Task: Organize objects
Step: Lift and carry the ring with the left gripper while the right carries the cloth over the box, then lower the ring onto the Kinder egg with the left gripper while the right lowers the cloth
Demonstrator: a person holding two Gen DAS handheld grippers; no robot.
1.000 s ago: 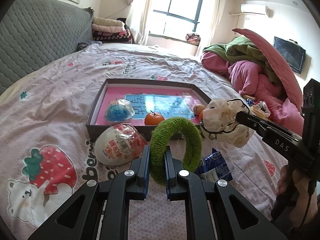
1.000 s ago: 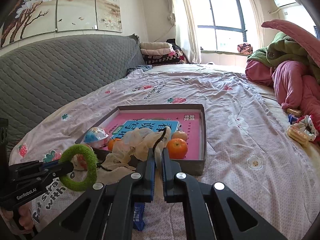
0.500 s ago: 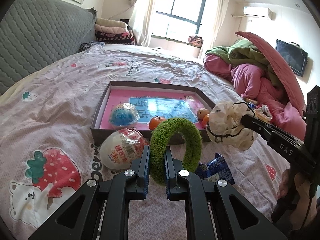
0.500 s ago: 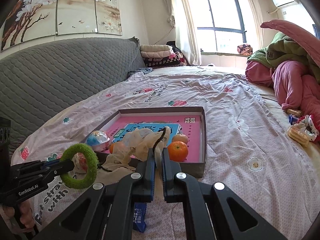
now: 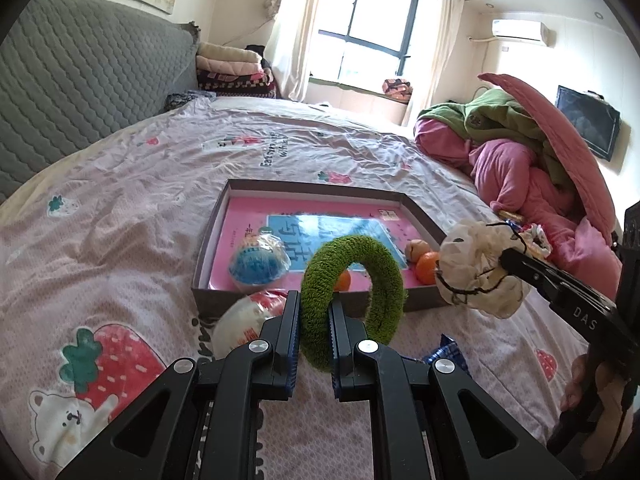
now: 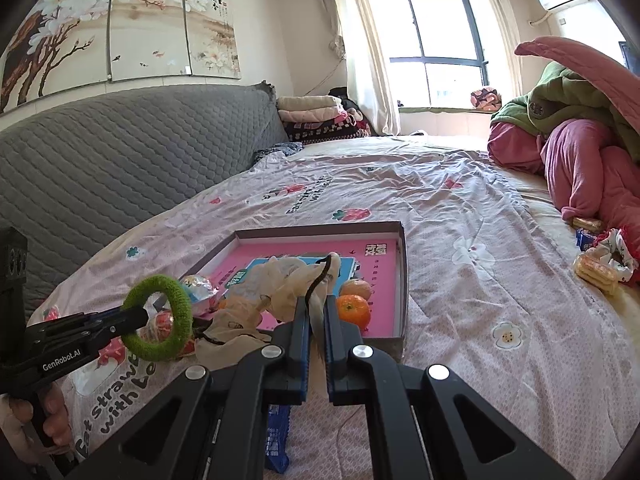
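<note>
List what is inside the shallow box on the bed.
Inside the box: a blue-and-white wrapped ball, three oranges, and a pink printed sheet. The green ring and cream bag hide parts.

Right tongs (image 6: 316,312) are clamping a crumpled cream cloth bag with black cord (image 6: 280,284), holding it above the near edge of the shallow grey box with pink lining (image 6: 402,276). Left tongs (image 6: 138,316) are gripping a fuzzy green ring (image 6: 160,318) over the bed (image 6: 460,208). Two oranges (image 6: 353,308) are sitting inside the box.

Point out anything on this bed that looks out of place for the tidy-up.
Two wrapped items lie on the bedspread outside the grey shallow box: a red-and-white egg-shaped packet against its front wall and a blue foil snack packet nearer the camera. Both belong inside.
</note>
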